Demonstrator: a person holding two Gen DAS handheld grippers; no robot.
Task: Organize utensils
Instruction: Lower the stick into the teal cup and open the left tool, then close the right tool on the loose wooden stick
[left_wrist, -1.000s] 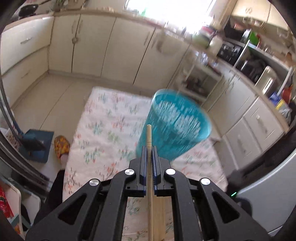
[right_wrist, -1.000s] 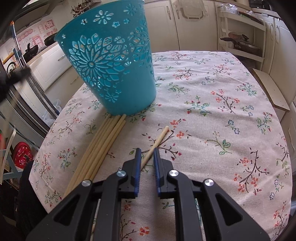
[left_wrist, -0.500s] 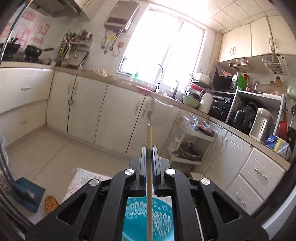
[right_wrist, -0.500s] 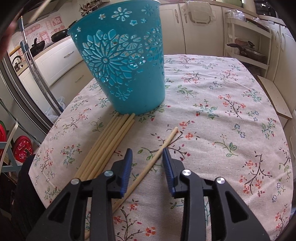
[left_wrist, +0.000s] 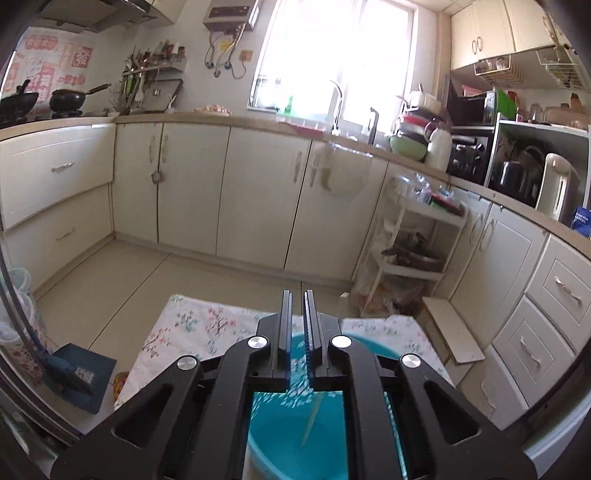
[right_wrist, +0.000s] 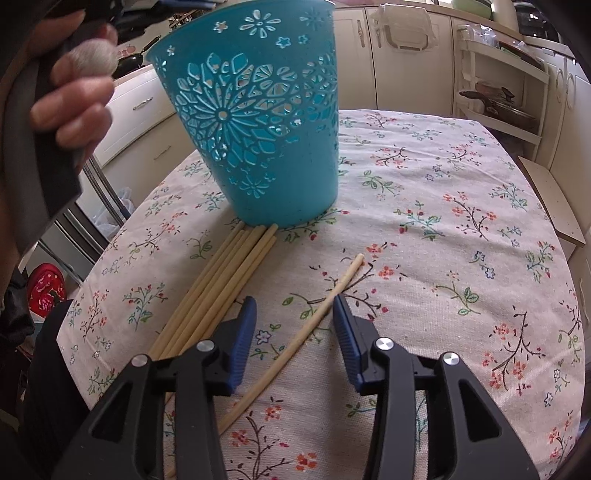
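Observation:
The teal cut-out basket (right_wrist: 258, 129) stands on the flowered tablecloth (right_wrist: 443, 221). In the left wrist view my left gripper (left_wrist: 297, 295) hovers over the basket's rim (left_wrist: 373, 349). Its jaws are opening to a narrow gap with nothing between them, and a pale chopstick (left_wrist: 310, 421) lies slanted inside the basket. My right gripper (right_wrist: 294, 301) is low over the table with its jaws opening. A single chopstick (right_wrist: 347, 275) lies on the cloth between its fingers, untouched by the pads. A bundle of several chopsticks (right_wrist: 229, 273) lies to its left, against the basket's foot.
A person's hand (right_wrist: 74, 99) holds the left gripper's handle at the upper left of the right wrist view. Cabinets (left_wrist: 258, 199), a white shelf rack (left_wrist: 410, 258) and a loose board (left_wrist: 454, 336) lie beyond the table. The table's edge curves away at left and right.
The left gripper swung up over the basket and let go of its chopstick, which now lies inside. The right gripper's jaws widened around the single chopstick on the cloth.

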